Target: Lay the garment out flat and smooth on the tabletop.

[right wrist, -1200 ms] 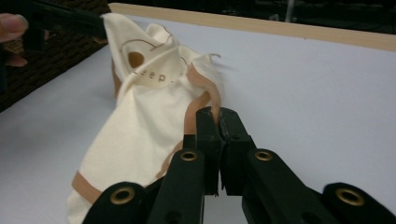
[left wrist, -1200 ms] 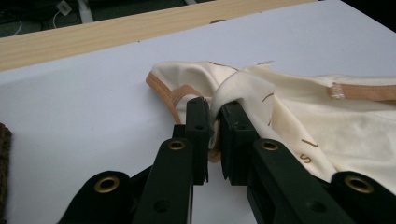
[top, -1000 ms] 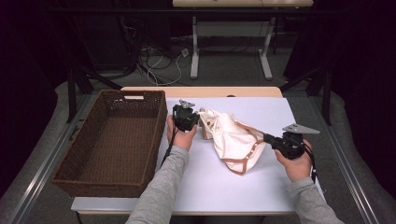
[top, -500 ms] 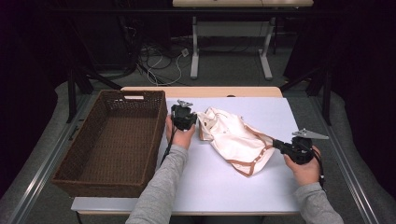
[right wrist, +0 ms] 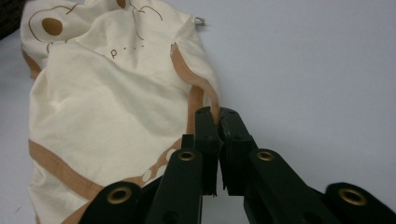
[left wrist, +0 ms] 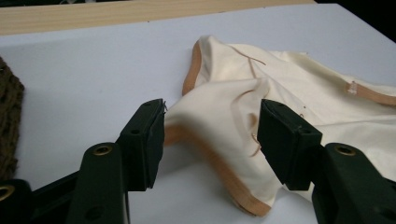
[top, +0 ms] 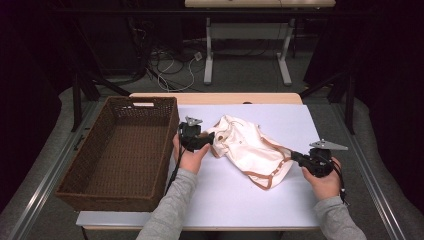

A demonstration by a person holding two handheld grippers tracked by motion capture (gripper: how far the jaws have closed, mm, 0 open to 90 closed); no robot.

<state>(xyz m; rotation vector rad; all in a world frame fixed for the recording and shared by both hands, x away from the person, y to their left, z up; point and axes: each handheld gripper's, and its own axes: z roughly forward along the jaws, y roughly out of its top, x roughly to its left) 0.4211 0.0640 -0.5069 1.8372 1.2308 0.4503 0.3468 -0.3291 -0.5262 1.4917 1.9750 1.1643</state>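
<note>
Two tongs: right tongs pinch the cream garment's tan hem, left tongs just opened astride its crumpled fabric.

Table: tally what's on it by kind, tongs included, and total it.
Cream garment with tan trim: 1
Brown wicker basket: 1
Handheld tongs: 2, left tongs open, right tongs pinching the garment's trim
Total: 4
</note>
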